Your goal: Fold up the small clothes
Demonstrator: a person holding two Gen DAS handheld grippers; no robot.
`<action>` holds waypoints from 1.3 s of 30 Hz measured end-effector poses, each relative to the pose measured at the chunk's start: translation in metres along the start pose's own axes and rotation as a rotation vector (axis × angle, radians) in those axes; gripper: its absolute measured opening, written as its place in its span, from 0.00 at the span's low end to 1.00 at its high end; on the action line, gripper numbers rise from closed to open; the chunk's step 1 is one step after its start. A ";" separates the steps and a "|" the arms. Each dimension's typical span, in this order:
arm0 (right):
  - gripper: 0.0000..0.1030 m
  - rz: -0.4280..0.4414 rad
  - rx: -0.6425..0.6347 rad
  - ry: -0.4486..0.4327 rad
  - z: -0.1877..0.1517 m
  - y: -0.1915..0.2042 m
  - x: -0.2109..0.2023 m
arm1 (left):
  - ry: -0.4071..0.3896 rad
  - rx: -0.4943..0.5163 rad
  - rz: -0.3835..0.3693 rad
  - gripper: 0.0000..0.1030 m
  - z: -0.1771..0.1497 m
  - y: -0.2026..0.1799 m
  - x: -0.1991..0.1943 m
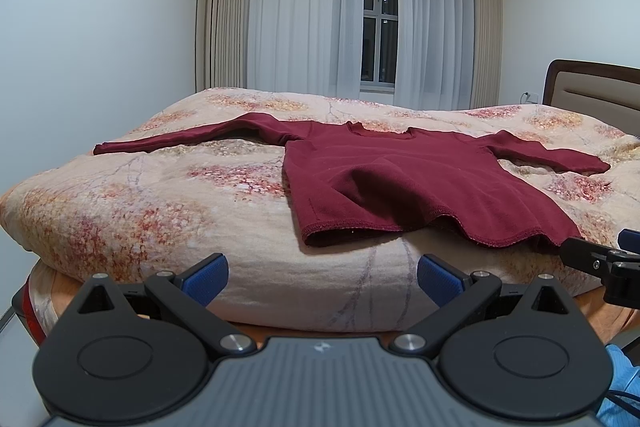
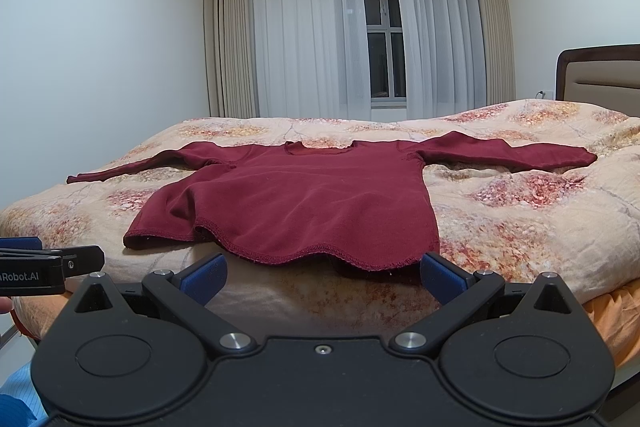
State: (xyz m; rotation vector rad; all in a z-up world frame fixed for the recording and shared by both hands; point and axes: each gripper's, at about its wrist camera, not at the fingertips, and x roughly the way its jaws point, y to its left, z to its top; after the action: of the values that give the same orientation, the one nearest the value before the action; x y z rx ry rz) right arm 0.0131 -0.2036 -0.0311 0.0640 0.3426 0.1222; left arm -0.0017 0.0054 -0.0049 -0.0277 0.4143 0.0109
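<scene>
My left gripper (image 1: 322, 277) is matte black with a grey ribbed housing bearing a small white mark, 2 round black discs, silver pivot screws and 2 blue ribbed fingertips (image 1: 208, 277). My right gripper (image 2: 322, 277) has the same discs, screws and blue pads (image 2: 442, 277), but a plain black housing with 1 central screw. White "Robot.AI" lettering marks the left one's side, and my sleeve (image 1: 618, 387) is light blue.

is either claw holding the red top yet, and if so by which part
Nothing is held. The left claw and right claw are both open, short of the dark red long-sleeved knit top lying flat on the floral quilt.
</scene>
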 end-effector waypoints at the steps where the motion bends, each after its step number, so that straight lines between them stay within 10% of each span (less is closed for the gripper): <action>1: 1.00 0.000 0.000 0.000 0.000 0.000 0.000 | 0.002 0.001 0.000 1.00 -0.001 0.000 0.000; 17: 1.00 -0.009 0.015 0.026 0.006 -0.006 0.020 | 0.148 -0.035 -0.068 1.00 0.017 0.000 0.028; 39: 1.00 -0.179 0.114 0.126 0.098 -0.126 0.170 | 0.159 0.009 0.036 1.00 0.154 -0.059 0.190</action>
State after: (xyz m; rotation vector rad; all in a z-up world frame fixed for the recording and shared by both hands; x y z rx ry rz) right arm 0.2191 -0.3105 -0.0057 0.1387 0.4790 -0.0713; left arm 0.2351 -0.0478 0.0606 -0.0128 0.5742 0.0424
